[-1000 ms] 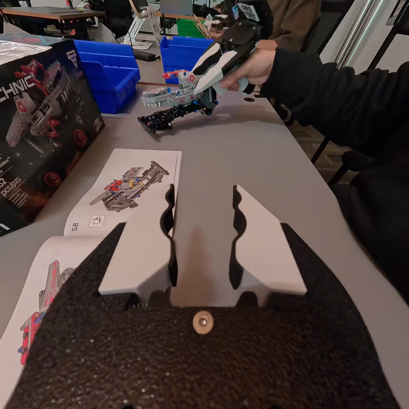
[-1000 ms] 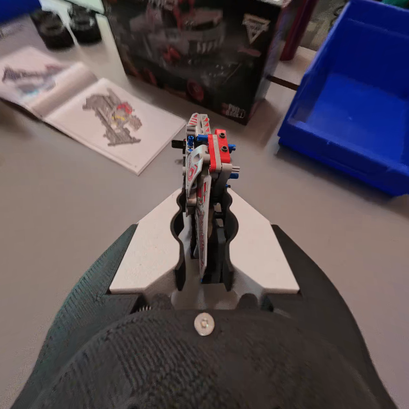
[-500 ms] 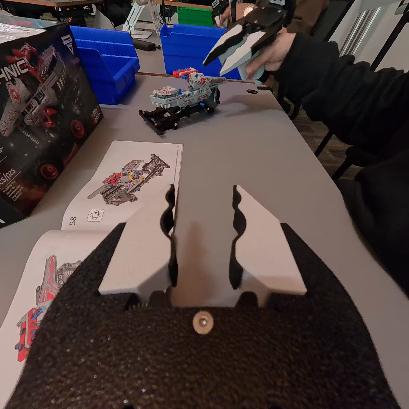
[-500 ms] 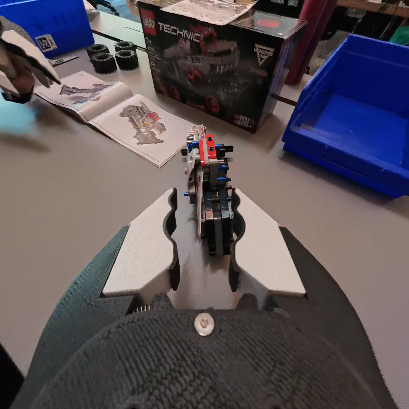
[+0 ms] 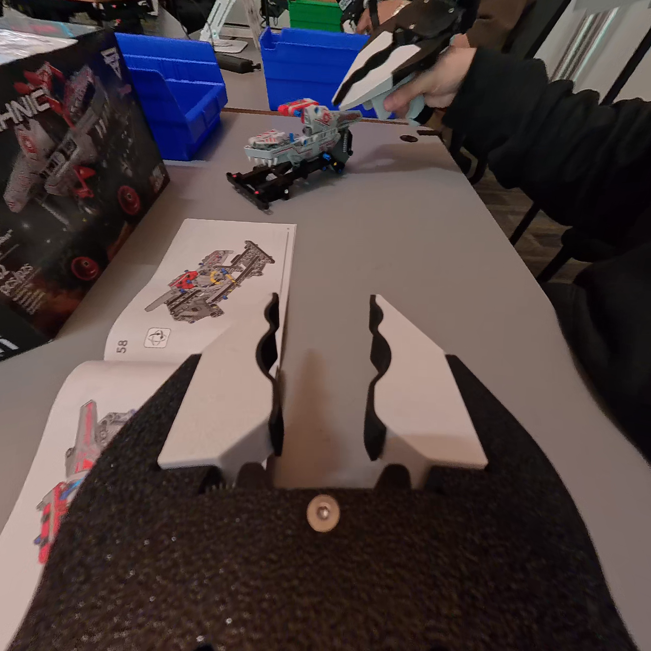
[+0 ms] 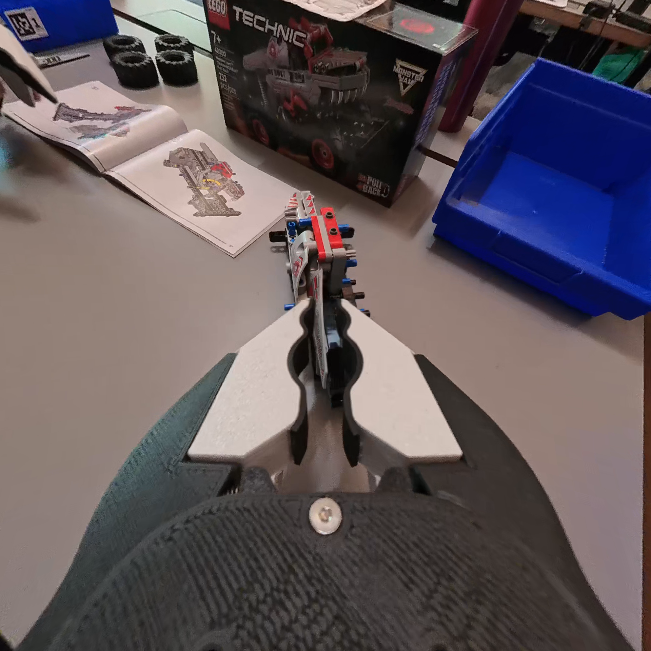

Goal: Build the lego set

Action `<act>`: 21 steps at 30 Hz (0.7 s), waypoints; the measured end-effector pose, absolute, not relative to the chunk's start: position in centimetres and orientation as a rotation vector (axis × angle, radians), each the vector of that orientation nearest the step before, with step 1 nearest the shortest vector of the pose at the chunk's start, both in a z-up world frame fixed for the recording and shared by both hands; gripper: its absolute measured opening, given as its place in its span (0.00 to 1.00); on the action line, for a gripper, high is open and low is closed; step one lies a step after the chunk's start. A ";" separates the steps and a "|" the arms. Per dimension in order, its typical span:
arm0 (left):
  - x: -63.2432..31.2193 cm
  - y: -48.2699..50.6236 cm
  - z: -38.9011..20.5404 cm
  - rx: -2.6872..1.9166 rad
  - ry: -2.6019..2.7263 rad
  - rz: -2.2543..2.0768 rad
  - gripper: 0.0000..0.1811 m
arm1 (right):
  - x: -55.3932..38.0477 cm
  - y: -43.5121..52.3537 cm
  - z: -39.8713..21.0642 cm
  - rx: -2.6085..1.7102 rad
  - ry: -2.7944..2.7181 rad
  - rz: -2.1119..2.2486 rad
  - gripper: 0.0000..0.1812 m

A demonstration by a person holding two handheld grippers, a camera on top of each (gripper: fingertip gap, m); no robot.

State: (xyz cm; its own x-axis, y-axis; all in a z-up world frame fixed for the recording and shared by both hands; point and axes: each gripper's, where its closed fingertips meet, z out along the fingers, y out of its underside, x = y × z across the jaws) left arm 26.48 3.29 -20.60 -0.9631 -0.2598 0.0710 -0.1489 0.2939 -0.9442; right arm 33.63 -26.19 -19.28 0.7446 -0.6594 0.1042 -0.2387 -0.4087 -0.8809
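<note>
Half-built grey, red and black toothed plastic brick truck model (image 5: 299,151) lying on the smooth grey table (image 5: 405,246).
Right gripper (image 6: 327,304) hovers above its rear, white fingers nearly together, empty; left gripper (image 5: 324,299) spread by the open paper instruction booklet (image 5: 218,274), near the dark printed cardboard box (image 6: 317,88).

Right gripper (image 6: 326,310) above the grey table (image 6: 105,317), fingertips nearly closed, the lego model (image 6: 318,267) seen through the narrow gap and running ahead of them. Ahead to the left, open instruction booklet (image 6: 148,155) and four black tyres (image 6: 151,60). Set box (image 6: 327,102) straight ahead; blue bin (image 6: 549,208) ahead right.
</note>
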 end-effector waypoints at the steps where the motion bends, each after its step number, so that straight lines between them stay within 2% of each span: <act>1: 26.7 3.4 -20.5 -0.397 2.439 -1.746 0.26 | 33.4 -26.3 -19.1 -1.990 0.689 -0.555 0.12; 7: 27.6 2.2 -21.6 -0.394 2.452 -1.416 0.19 | 30.2 -23.3 -16.4 -2.019 0.625 -0.641 0.23; 12: 28.9 -1.7 -24.2 -0.548 2.574 -1.146 0.22 | 26.2 -14.9 -19.9 -2.125 0.421 -0.349 0.24; 18: 30.3 0.0 -28.1 -0.800 2.691 -0.931 0.27 | 28.0 -12.7 -23.1 -2.174 0.471 -0.283 0.23; 21: 28.7 0.3 -28.0 -0.777 2.726 -1.019 0.24 | 28.5 -12.2 -23.1 -2.174 0.422 -0.294 0.22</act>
State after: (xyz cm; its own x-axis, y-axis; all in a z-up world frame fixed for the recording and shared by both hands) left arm 28.67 0.32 -27.98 -0.8590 -0.5088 0.0570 -0.4214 0.6392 -0.6433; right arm 28.48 -12.21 -23.14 0.9143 -0.4008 0.0583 -0.1933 -0.5583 -0.8068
